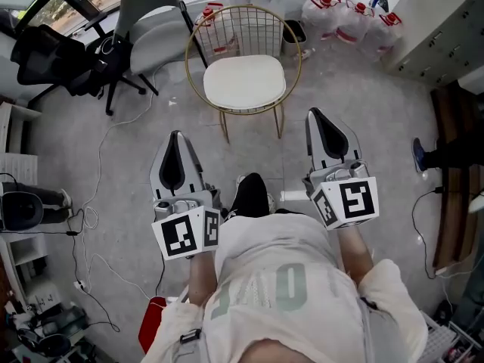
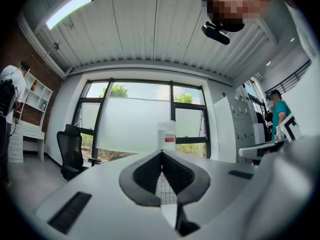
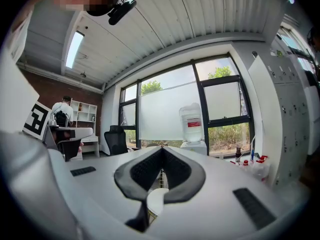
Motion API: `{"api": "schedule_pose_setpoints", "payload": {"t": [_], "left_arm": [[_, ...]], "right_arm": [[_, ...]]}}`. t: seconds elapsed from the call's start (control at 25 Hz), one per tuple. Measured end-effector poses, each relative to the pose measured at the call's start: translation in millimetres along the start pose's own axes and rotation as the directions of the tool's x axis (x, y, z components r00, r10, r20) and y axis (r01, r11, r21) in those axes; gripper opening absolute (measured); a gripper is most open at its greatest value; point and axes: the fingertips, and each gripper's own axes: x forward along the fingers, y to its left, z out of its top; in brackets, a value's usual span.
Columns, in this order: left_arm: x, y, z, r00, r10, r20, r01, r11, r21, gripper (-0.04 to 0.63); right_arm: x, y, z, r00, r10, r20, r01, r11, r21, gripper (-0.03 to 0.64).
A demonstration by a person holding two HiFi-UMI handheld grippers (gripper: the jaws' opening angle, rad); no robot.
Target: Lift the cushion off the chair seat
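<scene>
Nearest in the head view, the person's forearms hold the left tool (image 1: 176, 136) and the right tool (image 1: 314, 113) out level above the grey floor (image 1: 113, 195). Both point toward the chair (image 1: 195, 55) and stop short of it, touching nothing. From above, the pads are hard to judge. Each tool's own view settles it. The left tool (image 2: 161, 152) has its dark pads meeting at the tip with nothing between them, and the right tool (image 3: 161, 148) is likewise closed and empty.

Just beyond stands the gold wire chair, with the white cushion (image 1: 244, 82) lying flat on its seat inside the round rim. The head view shows the whole cushion. The right gripper view catches only a pale sliver of the cushion (image 3: 155, 201) under its pads, and the left gripper view shows mostly the chair (image 2: 165, 190) as a grid of wire.

Farther back, the head view alone shows a grey office chair (image 1: 151, 21) and water jugs (image 1: 348, 17) on the floor. Only the gripper views show the tall windows (image 3: 170, 109), a water bottle (image 3: 191, 121) in front of them, and a person (image 3: 62, 111) at white shelves.
</scene>
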Motion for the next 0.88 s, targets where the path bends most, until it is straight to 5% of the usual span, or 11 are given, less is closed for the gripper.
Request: {"api": "schedule_pose_setpoints", "payload": {"t": [0.36, 0.88], "left_arm": [[109, 28, -24, 0.999, -0.037, 0.008, 0.037, 0.999, -0.020, 0.012], [335, 89, -36, 0.991, -0.123, -0.052, 0.121, 0.992, -0.032, 0.012]], "right_arm": [[81, -28, -15, 0.998, -0.060, -0.011, 0.060, 0.998, -0.014, 0.015], [313, -62, -2, 0.992, -0.106, -0.062, 0.108, 0.994, 0.034, 0.015]]}}
